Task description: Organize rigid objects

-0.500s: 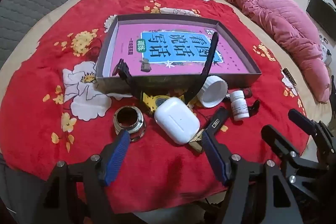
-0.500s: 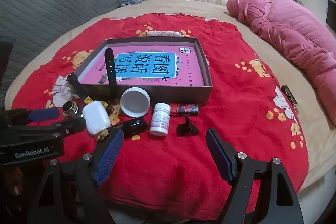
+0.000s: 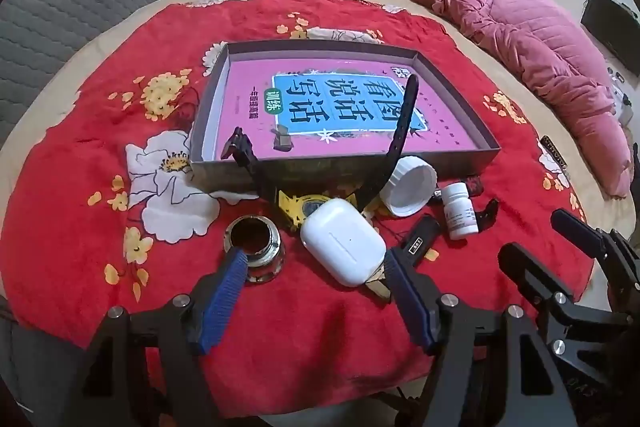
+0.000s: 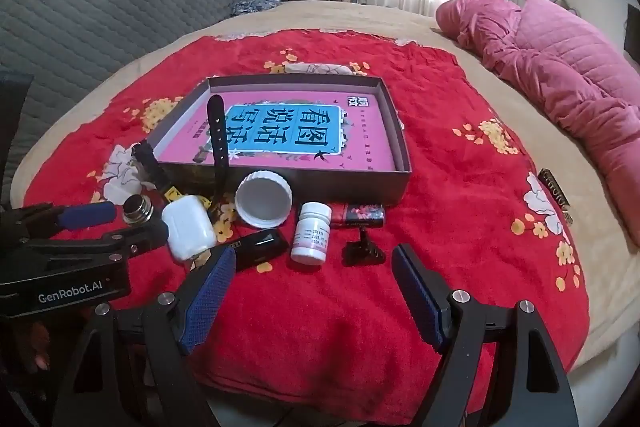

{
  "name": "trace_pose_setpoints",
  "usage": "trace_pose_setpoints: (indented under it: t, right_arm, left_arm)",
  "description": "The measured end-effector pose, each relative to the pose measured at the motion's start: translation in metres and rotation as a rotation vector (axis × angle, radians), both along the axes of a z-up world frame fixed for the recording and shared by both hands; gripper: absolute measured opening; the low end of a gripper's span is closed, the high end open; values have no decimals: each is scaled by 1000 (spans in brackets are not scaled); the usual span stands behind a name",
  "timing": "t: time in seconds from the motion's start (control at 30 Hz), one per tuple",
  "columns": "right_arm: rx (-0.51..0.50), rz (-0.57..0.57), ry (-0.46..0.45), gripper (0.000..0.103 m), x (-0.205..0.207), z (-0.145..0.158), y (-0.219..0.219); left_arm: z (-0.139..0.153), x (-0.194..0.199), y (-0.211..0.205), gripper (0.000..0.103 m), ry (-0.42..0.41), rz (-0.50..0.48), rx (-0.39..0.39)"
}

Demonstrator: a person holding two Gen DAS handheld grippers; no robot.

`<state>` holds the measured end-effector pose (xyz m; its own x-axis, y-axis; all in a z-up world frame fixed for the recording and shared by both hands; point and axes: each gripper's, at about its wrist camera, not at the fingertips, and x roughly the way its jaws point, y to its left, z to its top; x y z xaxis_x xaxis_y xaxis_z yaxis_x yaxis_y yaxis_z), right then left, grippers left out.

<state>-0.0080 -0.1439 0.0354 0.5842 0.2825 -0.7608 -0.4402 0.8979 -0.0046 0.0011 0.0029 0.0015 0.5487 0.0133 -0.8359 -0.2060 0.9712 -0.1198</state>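
Observation:
A grey box (image 3: 332,173) with a pink book inside sits on the red floral blanket, and a black strap (image 3: 400,131) leans over its front wall. In front of it lie a white earbud case (image 3: 342,241), a metal ring (image 3: 256,243), a white lid (image 3: 408,187), a pill bottle (image 4: 312,233), a black stick (image 4: 260,247), a black clip (image 4: 362,249) and a small red box (image 4: 362,215). My left gripper (image 3: 316,267) hangs open just short of the earbud case. My right gripper (image 4: 312,259) is open and holds nothing, a little short of the pill bottle.
A yellow tape measure (image 3: 300,205) lies partly under the earbud case. A pink quilted coat (image 4: 560,75) lies along the bed's right side, and a grey padded headboard (image 4: 100,19) stands at the left. The blanket's near edge runs below both grippers.
Both grippers stay open and hold nothing. The scene in the left wrist view has slid slightly lower; no object has moved.

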Motion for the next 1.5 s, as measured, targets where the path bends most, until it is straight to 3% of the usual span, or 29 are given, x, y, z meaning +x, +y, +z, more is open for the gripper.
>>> trace_pose_setpoints:
  t: [1.5]
  right_arm:
    - [16, 5, -38, 81, -2, 9, 0]
  left_arm:
    - [3, -3, 2, 70, -11, -5, 3]
